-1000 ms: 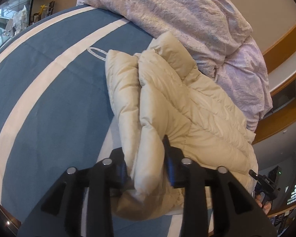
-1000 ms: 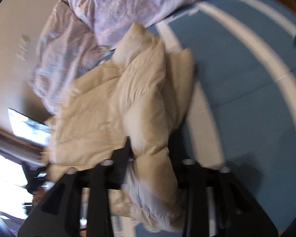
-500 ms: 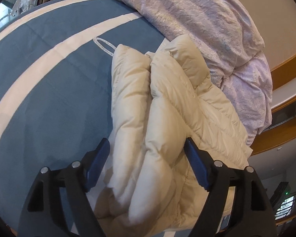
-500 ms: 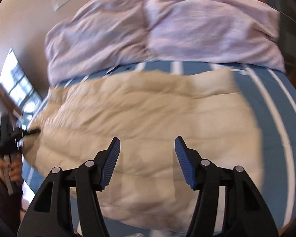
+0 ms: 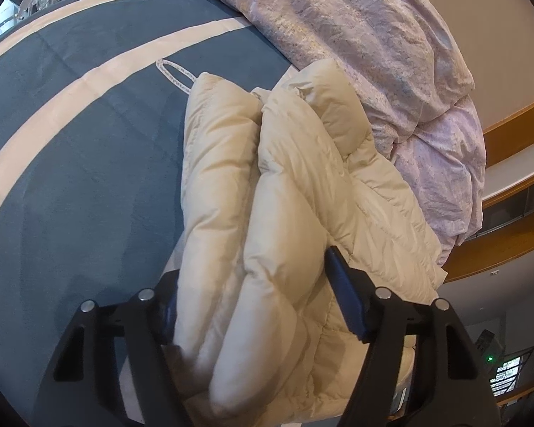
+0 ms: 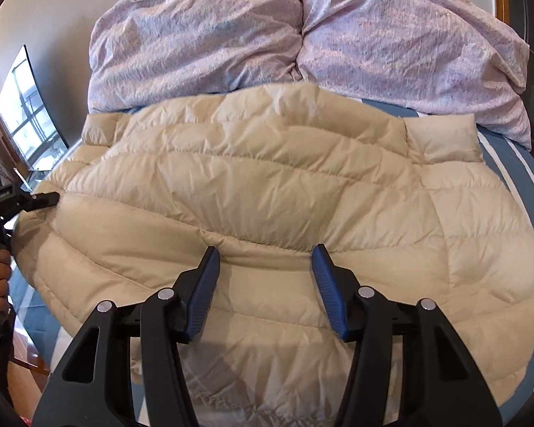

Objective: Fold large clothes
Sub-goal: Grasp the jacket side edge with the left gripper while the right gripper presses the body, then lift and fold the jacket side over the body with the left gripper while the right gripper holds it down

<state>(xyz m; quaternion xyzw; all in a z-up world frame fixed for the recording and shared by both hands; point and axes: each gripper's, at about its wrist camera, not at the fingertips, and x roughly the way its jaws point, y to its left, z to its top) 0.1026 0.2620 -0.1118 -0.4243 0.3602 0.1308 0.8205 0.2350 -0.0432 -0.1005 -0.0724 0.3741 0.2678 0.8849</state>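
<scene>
A cream puffer jacket [image 6: 267,192] lies spread on the blue striped bedspread [image 5: 71,178]. In the left wrist view its folded edge [image 5: 252,213] bulges between the wide-open jaws of my left gripper [image 5: 252,302], which no longer pinch it. The left gripper also shows in the right wrist view [image 6: 42,199], at the jacket's left edge. My right gripper [image 6: 263,270] is open and empty, hovering above the middle of the jacket.
A rumpled lilac duvet [image 6: 302,35] is piled at the head of the bed, touching the jacket's far side. A white cord loop [image 5: 174,74] lies on the bedspread. A window [image 6: 25,117] and wooden trim [image 5: 516,192] border the bed.
Both grippers opened and let go of the jacket. The right gripper swung round to face the duvet over the flat jacket. The left gripper stayed at the folded edge.
</scene>
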